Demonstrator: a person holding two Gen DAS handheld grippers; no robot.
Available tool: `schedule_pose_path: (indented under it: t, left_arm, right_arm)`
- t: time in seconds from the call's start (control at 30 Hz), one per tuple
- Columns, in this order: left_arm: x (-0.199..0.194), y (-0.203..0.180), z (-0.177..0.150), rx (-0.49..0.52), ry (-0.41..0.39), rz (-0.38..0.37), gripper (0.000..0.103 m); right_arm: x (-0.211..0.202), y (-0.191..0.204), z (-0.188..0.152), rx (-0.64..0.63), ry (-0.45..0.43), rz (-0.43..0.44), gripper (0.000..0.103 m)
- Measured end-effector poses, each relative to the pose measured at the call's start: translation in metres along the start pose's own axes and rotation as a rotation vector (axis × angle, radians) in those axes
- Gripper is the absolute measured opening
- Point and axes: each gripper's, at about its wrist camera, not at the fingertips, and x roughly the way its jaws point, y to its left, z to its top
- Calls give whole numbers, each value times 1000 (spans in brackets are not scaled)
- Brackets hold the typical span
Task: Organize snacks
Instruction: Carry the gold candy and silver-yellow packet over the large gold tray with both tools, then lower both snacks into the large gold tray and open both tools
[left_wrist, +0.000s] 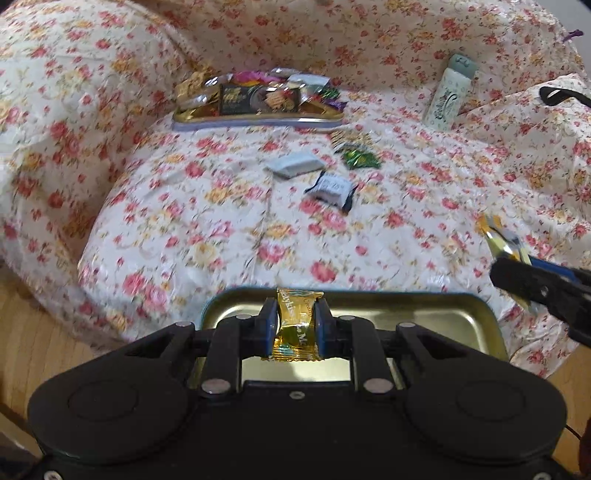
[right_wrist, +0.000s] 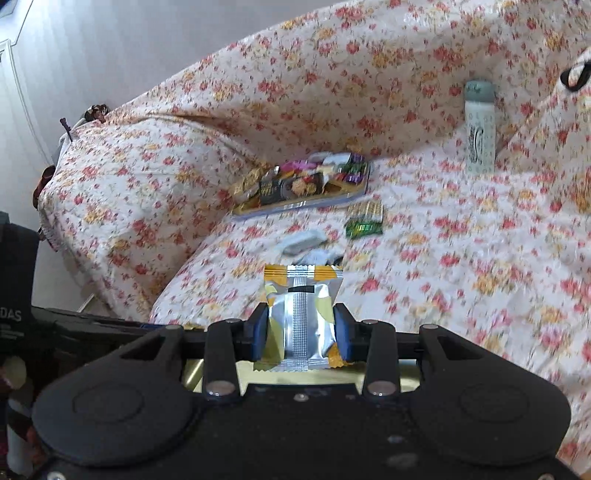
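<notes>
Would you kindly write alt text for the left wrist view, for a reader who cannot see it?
The left gripper is shut on a gold-wrapped candy above an open gold tin tray at the edge of a floral-covered sofa. Farther back, a second tin tray holds assorted snacks, with loose wrapped sweets between. The right gripper enters at right, holding a yellow-and-silver packet.

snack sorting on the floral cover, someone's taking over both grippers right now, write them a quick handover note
Left gripper: jaws shut on a gold-wrapped candy, held over the near empty tin tray.
Right gripper: jaws shut on a silver and yellow snack packet, also above that tray's edge.
Far tin tray is already piled with snacks.
Loose on the floral cover: grey packet, white and black packet, green packet, gold packet.
A white tube lies at the back right.
Left to do: release both held snacks, probably into the near tray, then collect the loose ones.
</notes>
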Motion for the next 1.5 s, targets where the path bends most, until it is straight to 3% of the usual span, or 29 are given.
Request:
schedule_pose_path:
  t: [0.27, 0.47, 0.63, 1.0, 1.5]
  left_arm:
    - [10, 18, -29, -64, 77, 36, 27]
    - [33, 26, -44, -106, 179, 30, 27]
    - [44, 29, -46, -138, 215, 14, 27]
    - [51, 27, -46, -160, 244, 3, 28]
    - [44, 24, -41, -134, 204, 5, 34]
  right_arm:
    - [6, 10, -26, 29, 144, 3, 39]
    - [29, 11, -36, 58, 269, -56, 39]
    - [40, 5, -44, 101, 324, -59, 39]
    - [51, -6, -50, 165, 373, -72, 39]
    - [57, -7, -50, 168, 381, -87, 39]
